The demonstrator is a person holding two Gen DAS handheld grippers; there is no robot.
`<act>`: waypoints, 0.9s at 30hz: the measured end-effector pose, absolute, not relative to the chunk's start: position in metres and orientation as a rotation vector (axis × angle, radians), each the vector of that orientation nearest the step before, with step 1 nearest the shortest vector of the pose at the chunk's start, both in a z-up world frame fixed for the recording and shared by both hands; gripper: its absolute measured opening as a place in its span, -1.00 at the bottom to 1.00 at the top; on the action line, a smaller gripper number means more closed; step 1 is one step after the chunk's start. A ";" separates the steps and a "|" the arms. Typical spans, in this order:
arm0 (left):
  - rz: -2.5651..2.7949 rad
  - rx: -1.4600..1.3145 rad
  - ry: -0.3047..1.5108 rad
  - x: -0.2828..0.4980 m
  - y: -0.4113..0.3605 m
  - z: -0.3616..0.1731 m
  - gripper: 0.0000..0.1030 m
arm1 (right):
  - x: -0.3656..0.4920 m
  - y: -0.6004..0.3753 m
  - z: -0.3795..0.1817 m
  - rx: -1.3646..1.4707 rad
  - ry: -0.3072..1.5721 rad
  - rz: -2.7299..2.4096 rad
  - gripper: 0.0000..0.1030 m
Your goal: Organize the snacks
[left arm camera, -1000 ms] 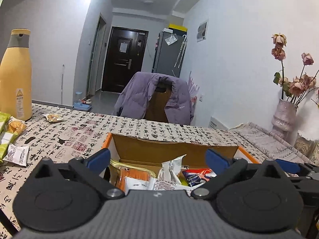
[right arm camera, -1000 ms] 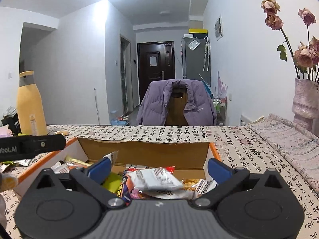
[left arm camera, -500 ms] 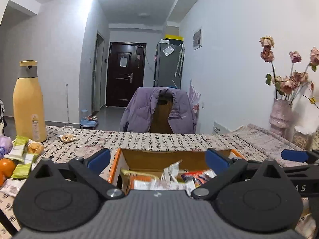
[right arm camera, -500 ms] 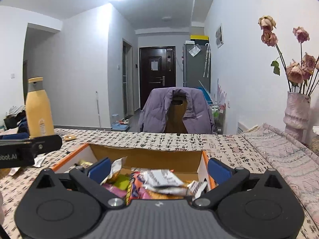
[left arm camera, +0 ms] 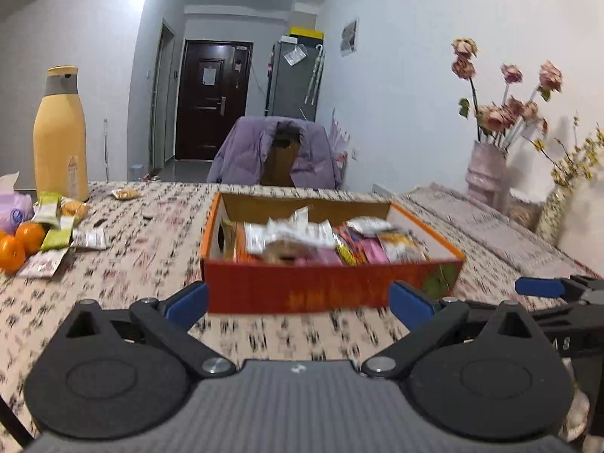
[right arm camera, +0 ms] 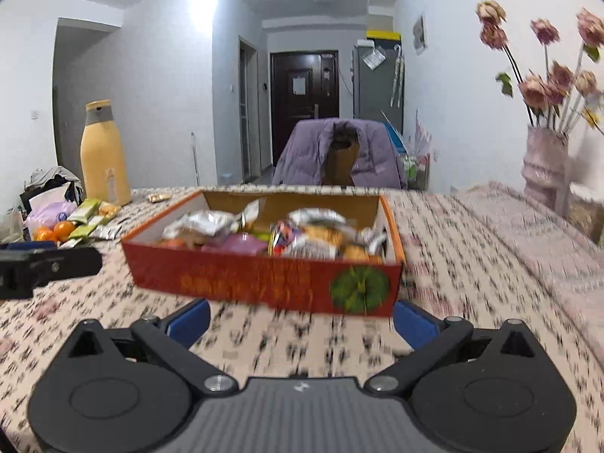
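Both our grippers gape empty before the snack box (left arm camera: 328,294).
Left gripper (left arm camera: 298,304), right gripper (right arm camera: 300,319); motion blur hides the wrapper labels.

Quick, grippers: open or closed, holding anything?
Left gripper: open, holding nothing.
Right gripper: open, holding nothing.

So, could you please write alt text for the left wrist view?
An open red box full of snack packets sits on a patterned table, ahead of the open, empty left gripper. Loose snacks, oranges and a yellow bottle lie left.
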State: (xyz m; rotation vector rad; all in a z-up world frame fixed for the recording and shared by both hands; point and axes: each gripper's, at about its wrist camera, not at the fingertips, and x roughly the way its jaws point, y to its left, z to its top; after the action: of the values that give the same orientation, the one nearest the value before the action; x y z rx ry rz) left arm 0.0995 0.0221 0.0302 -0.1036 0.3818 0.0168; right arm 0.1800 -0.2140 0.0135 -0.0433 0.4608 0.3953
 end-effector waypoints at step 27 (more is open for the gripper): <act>-0.031 -0.084 0.465 0.060 -0.004 0.004 1.00 | 0.131 -0.240 -0.003 0.005 0.511 0.347 1.00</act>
State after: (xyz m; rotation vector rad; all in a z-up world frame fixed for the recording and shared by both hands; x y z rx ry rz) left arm 0.0602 -0.0040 0.0036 -0.0837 0.4650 -0.0313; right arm 0.1311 -0.2395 -0.0029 0.0054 0.5111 0.3467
